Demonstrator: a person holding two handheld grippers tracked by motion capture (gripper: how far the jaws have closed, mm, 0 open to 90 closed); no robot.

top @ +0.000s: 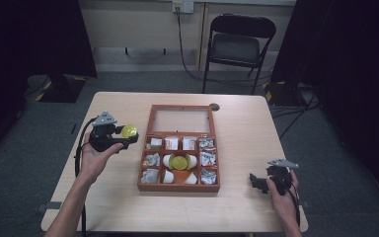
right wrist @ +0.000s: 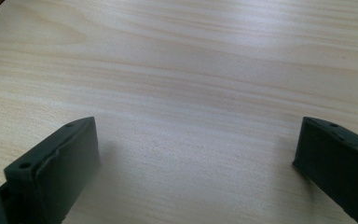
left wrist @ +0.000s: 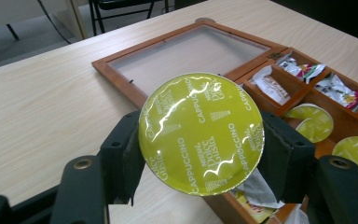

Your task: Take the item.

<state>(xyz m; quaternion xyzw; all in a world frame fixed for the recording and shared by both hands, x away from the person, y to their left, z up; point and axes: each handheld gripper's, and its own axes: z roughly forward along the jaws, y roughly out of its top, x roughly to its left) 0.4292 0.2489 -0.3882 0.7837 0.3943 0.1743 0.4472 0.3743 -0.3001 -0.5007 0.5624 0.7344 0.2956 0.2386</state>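
My left tool (top: 128, 134) pinches a round yellow-green foil-topped coffee capsule (left wrist: 201, 132) between its jaws, above bare light wooden tabletop (top: 113, 202) just left of the open reddish-brown wooden compartment box (top: 143, 186), whose glass-paned lid (left wrist: 186, 51) lies flat behind it. My right tool (top: 257, 181), jaws spread, rests near the tabletop's front right edge, well apart from the box.

Black tongs (top: 128, 140), grey triangular top plates, black cables, bare forearms
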